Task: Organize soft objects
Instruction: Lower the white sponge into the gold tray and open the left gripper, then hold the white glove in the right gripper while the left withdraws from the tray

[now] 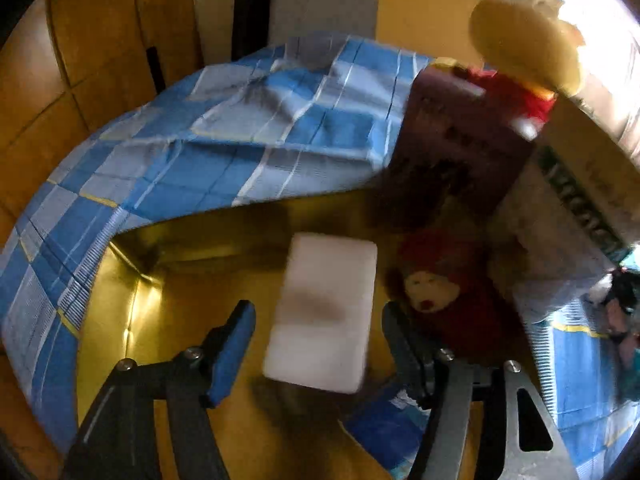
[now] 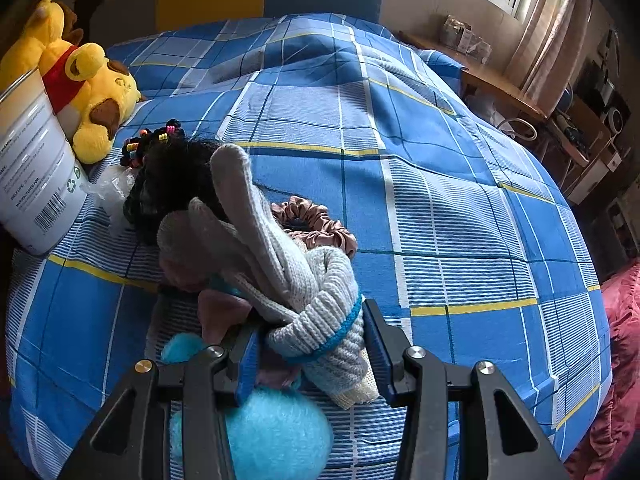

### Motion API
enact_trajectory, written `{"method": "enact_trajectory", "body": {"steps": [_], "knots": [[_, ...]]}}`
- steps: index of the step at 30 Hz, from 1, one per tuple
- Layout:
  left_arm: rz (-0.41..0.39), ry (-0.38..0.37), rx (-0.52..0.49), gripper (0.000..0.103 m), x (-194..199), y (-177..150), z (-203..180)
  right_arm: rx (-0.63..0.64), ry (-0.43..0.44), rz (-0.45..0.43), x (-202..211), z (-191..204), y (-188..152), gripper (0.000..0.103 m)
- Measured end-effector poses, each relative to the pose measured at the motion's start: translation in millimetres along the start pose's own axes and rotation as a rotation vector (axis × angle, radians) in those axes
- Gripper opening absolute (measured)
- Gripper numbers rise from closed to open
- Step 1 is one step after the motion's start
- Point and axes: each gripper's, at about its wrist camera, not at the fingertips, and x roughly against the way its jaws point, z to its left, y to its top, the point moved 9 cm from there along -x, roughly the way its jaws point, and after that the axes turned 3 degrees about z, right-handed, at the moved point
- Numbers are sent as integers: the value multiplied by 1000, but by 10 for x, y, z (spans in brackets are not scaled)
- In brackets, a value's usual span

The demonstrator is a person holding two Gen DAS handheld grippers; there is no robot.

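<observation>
The blue, white and yellow checked bedspread fills most of my right view; the soft things lie heaped at its near left. In my left view a gold-lined open box sits below the claw, with a small red-and-brown plush monkey at its right side — I take this as the collecting bin. My left claw stands apart, and the white rectangular foam block shows between its blue pads without touching either, blurred; I judge it released to drop in. My right claw is clamped on a grey ribbed knit piece with a teal band, beside a fluffy turquoise pompom — likely next for the box.
</observation>
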Motion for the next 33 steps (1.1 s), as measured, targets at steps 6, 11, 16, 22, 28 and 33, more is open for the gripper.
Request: {"method": "enact_trajectory", "body": {"steps": [6, 11, 16, 22, 28, 33], "knots": [[-141, -10, -27, 76, 553, 60, -125, 0, -3, 2, -7, -2, 0, 46], [-214, -10, -61, 78, 920, 44, -182, 0, -9, 0, -12, -1, 3, 46], [-248, 6, -111, 78, 1136, -46, -226, 1, -12, -3, -12, 3, 1, 46], [-271, 23, -154, 78, 1275, -146, -267, 0, -12, -4, -11, 2, -1, 46], [-285, 27, -162, 78, 1348, -177, -256, 0, -11, -5, -9, 4, -3, 46], [-295, 28, -176, 78, 1398, -193, -257, -7, -6, -7, -1, -6, 13, 46]]}}
